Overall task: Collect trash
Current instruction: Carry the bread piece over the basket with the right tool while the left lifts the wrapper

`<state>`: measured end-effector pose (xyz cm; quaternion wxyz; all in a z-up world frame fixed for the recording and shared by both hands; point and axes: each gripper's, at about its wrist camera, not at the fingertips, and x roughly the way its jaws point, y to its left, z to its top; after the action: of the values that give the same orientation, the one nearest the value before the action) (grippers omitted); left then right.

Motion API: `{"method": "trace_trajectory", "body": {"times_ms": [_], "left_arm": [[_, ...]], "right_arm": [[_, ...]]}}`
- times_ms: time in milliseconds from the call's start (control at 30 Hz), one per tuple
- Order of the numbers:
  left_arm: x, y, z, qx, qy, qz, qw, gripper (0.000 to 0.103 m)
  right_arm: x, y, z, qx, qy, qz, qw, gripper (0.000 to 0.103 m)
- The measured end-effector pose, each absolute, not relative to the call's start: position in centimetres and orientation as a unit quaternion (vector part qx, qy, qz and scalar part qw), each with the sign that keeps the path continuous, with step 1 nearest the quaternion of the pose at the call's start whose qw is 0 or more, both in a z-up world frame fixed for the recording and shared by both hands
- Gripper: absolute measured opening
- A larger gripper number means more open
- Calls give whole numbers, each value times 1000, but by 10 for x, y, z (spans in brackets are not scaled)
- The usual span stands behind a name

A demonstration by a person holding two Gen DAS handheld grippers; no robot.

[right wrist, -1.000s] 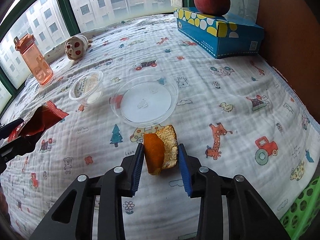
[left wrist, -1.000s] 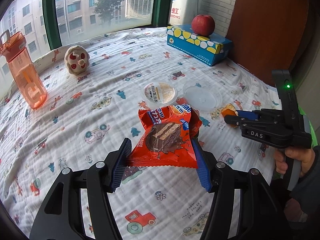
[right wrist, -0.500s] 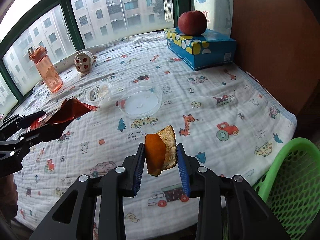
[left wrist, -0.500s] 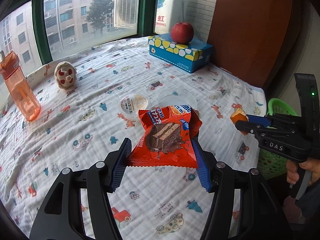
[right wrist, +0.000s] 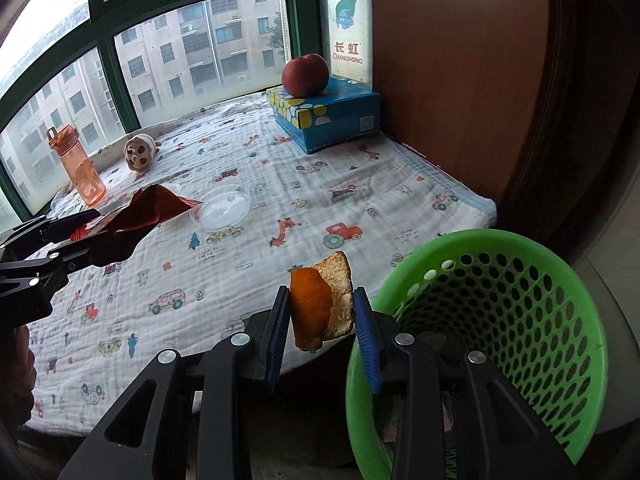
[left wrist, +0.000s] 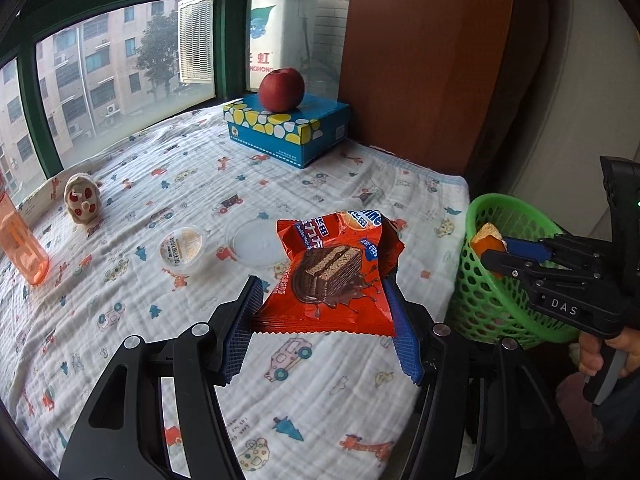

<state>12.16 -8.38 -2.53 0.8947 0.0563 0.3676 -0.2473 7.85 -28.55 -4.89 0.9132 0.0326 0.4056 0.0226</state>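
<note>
Orange plastic first: at the far left a water bottle (left wrist: 18, 240) stands by the window, with a small round plush toy (left wrist: 82, 200) just right of it. Nearer the middle of the printed cloth (left wrist: 180, 184) covering the desk you have a lidded snack cup (left wrist: 182, 249) and, beside it, a clear plastic lid (left wrist: 256, 242) lying flat. Your left gripper (left wrist: 322, 310) is clenched on a red chocolate-wafer wrapper (left wrist: 332, 276), pads pressing its two side edges, and the wrapper hangs above the cloth near the desk's right edge. Behind, against the brown panel, a red apple (left wrist: 281, 89) sits on top of a blue tissue box (left wrist: 286, 130). Further right, your right gripper (right wrist: 322, 330) is shut tight on a piece of orange peel (right wrist: 316, 308), pith side turned right, held in the air just past the desk's edge. The peel is beside the rim of the green basket (right wrist: 520, 320), on its left, not yet inside. From the left wrist view that peel shows over the basket's near rim, and your hand (left wrist: 604, 354) grips the handle below.
</note>
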Motion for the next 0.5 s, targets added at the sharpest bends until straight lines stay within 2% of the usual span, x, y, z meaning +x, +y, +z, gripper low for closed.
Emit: {"method": "trace_trajectory", "body": {"times_ms": [500], "left_arm": [[101,-175,-9,89,349,-316,878,59]], "right_arm": [[34,-374,-53,65,404,-63,910,33]]}}
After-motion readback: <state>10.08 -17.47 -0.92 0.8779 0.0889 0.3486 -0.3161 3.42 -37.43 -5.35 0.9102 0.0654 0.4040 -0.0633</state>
